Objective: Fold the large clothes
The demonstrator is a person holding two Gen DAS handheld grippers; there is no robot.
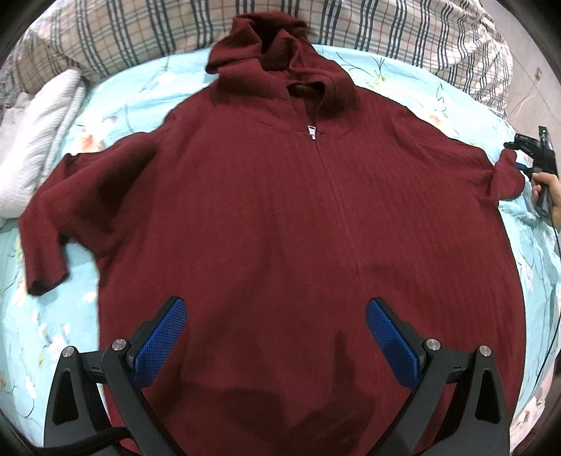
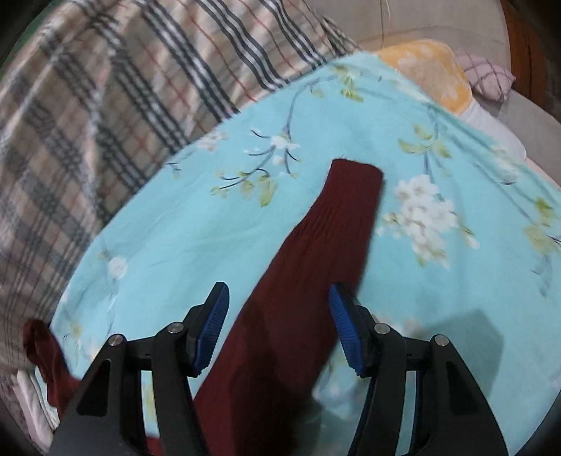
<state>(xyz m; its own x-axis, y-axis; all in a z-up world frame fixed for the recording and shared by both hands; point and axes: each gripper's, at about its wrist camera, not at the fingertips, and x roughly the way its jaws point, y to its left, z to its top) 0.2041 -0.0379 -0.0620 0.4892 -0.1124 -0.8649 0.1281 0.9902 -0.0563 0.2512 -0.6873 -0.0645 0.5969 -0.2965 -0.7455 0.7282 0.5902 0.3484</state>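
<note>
A dark red ribbed zip hoodie [image 1: 280, 210] lies flat, front up, on a light blue floral bed sheet [image 1: 115, 98], hood at the far end, sleeves spread. My left gripper [image 1: 277, 312] is open and empty, hovering over the hoodie's lower front. My right gripper [image 2: 278, 298] is open, its blue pads either side of the hoodie's right sleeve [image 2: 315, 252], which stretches away to its cuff. The right gripper also shows in the left wrist view [image 1: 540, 154] by the sleeve end.
A plaid quilt [image 1: 140, 31] is bunched along the far side of the bed. A white folded blanket [image 1: 31, 140] lies at the left. A yellow pillow [image 2: 431, 73] and a checked cushion [image 2: 487, 77] sit beyond the sheet's corner.
</note>
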